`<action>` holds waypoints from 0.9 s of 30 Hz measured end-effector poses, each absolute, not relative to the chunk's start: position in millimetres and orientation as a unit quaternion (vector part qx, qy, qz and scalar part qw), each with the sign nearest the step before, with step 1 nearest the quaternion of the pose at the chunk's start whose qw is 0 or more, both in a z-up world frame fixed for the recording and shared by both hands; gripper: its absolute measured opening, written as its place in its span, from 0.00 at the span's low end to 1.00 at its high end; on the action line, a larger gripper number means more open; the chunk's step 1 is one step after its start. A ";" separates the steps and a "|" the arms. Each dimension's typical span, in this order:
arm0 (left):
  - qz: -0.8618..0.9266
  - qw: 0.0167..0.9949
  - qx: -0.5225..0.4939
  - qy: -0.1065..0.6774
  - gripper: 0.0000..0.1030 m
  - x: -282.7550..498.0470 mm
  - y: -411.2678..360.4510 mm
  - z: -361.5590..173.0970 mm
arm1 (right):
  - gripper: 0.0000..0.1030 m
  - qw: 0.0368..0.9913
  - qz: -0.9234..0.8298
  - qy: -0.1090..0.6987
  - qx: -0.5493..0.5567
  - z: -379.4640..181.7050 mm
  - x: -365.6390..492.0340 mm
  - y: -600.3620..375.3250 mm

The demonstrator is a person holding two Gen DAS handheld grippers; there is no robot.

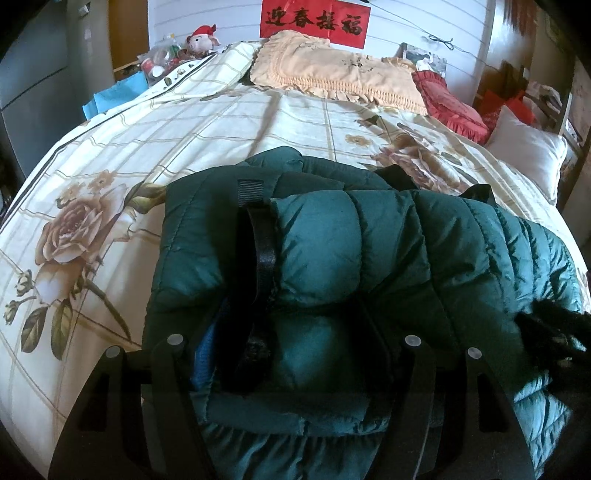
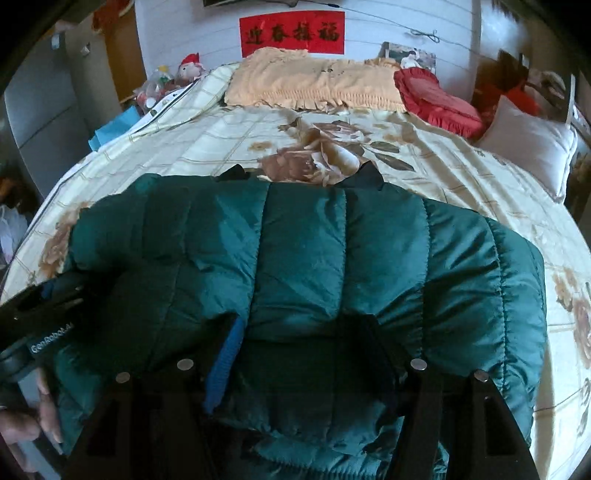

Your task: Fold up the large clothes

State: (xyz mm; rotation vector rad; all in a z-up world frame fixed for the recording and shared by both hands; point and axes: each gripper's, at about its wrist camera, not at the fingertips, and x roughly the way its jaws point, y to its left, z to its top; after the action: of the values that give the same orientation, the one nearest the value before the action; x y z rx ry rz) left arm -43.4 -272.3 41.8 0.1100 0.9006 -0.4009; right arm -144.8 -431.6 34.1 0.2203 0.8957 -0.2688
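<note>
A dark green puffer jacket (image 2: 306, 266) lies in a thick bundle on the near part of a bed (image 2: 424, 173) covered by a cream quilt printed with large roses. Pillows sit at the far end under a red banner (image 2: 291, 32) on the wall.

The left claw (image 1: 291, 325) stands part-way open with a puffy roll of the jacket between its fingers; the right claw (image 2: 303, 332) does the same over the near edge of the bundle. The fingertips sink into dark folds, so whether the pads press the cloth or only straddle it cannot be told. A black strap (image 1: 263, 254) runs down the jacket beside the left claw. In the right view, the left claw and the hand (image 2: 26, 417) holding it show at the near left edge.

The jacket looks light, soft and springy, with a slick shell. It probably slips and puffs back after pressing. The best hold is likely a stitched seam or hem edge, pinching both layers, not the rounded padding.
</note>
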 end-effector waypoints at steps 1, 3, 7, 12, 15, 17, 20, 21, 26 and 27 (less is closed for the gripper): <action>-0.192 0.880 0.052 0.432 0.66 -43.3 -272.4 41.7 | 0.61 0.887 -0.122 0.429 0.119 40.3 -152.3 -435.6; -0.192 0.880 0.052 0.431 0.66 -43.6 -272.4 41.8 | 0.61 0.891 -0.120 0.416 0.133 53.2 -169.4 -441.1; -0.192 0.881 0.053 0.430 0.66 -42.9 -272.3 41.4 | 0.61 0.901 -0.153 0.384 0.133 69.8 -214.7 -459.9; -0.191 0.883 0.054 0.426 0.66 -43.0 -271.7 41.5 | 0.61 0.880 -0.213 0.402 0.136 52.2 -229.7 -500.3; -0.193 0.884 0.052 0.422 0.70 -45.0 -269.9 41.9 | 0.63 0.860 -0.218 0.432 0.159 24.8 -223.9 -520.3; -0.194 0.883 0.052 0.424 0.70 -46.0 -266.3 44.6 | 0.67 0.860 -0.221 0.428 0.167 24.1 -226.6 -522.4; -0.191 0.884 0.054 0.424 0.70 -51.7 -256.2 50.3 | 0.67 0.861 -0.218 0.425 0.174 33.4 -232.6 -518.6; -0.191 0.884 0.053 0.423 0.70 -54.7 -254.0 52.0 | 0.67 0.864 -0.215 0.420 0.175 39.8 -238.8 -514.8; -0.191 0.890 0.063 0.409 0.70 -74.2 -234.6 65.1 | 0.67 0.873 -0.199 0.411 0.171 55.6 -262.7 -500.9; -0.193 0.891 0.064 0.406 0.70 -80.5 -231.9 66.3 | 0.67 0.875 -0.194 0.410 0.171 59.0 -269.7 -497.5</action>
State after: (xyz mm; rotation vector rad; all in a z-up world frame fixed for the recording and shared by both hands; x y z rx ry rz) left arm -80.5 -231.9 66.3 0.1334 0.8420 -0.3997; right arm -269.7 -497.5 59.0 0.3581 0.8551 -0.4060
